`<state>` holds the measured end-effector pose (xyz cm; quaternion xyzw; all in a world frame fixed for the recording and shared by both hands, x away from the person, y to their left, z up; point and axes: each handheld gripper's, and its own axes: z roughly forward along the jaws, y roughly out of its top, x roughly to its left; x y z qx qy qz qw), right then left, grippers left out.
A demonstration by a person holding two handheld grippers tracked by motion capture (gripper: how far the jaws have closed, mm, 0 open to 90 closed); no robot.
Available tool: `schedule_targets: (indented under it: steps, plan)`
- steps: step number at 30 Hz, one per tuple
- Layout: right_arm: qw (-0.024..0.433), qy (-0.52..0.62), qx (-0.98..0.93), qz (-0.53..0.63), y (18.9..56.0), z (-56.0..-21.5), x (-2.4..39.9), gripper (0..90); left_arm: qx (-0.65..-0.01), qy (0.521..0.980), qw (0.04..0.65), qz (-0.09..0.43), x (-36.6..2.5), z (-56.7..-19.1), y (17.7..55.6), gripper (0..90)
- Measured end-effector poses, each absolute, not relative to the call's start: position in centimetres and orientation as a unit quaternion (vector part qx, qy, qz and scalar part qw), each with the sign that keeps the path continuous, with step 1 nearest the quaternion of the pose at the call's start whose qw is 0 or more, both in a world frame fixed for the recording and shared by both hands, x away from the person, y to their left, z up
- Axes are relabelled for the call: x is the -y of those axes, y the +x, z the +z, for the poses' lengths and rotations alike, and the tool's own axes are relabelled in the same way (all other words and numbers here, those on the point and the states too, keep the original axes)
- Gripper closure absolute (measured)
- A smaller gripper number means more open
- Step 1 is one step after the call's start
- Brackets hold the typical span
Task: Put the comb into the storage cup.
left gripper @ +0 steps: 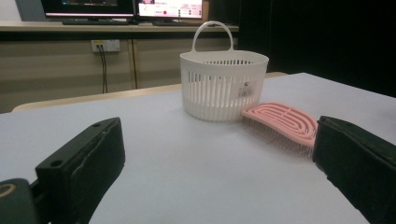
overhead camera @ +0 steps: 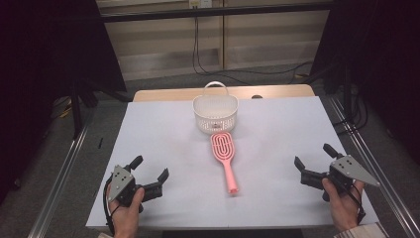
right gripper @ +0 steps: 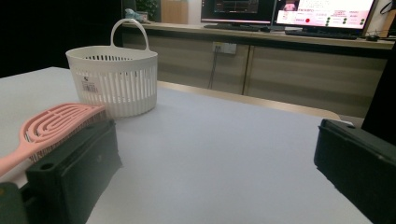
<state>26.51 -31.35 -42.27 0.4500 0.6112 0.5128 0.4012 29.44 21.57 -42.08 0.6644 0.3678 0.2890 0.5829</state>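
Grippers rested apart at the near edge, with a pink brush between them.

The left gripper [overhead camera: 150, 168] sat at the near left of the table [overhead camera: 277, 198], its jaws spread wide with nothing in them. The pink brush [overhead camera: 224, 157] lay mid-table, bristle head just beside a white slotted basket [overhead camera: 215, 113] standing farther back. The right gripper [overhead camera: 313, 160] sat at the near right, jaws likewise wide and empty, well apart from the brush.

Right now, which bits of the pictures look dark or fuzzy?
High view: both sides are black, the table is evenly lit. Left gripper view: the brush is a bit soft, the close jaws blurry. Right gripper view: the basket is fairly sharp, the screens glare.
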Motion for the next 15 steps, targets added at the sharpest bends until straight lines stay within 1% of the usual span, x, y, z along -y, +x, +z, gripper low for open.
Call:
schedule_targets:
  steps: [5, 15]
  plan:
    - [0.403, 0.449, -0.610, 0.513, 26.51, -42.28, 31.35, 0.0, -0.370, 0.665, 0.581, 0.289, -21.59, -42.11, 29.41, 2.5]
    - [0.388, 0.442, -0.615, 0.526, 26.49, -42.42, 31.35, 0.0, -0.370, 0.668, 0.578, 0.288, -21.60, -42.06, 29.46, 2.5]
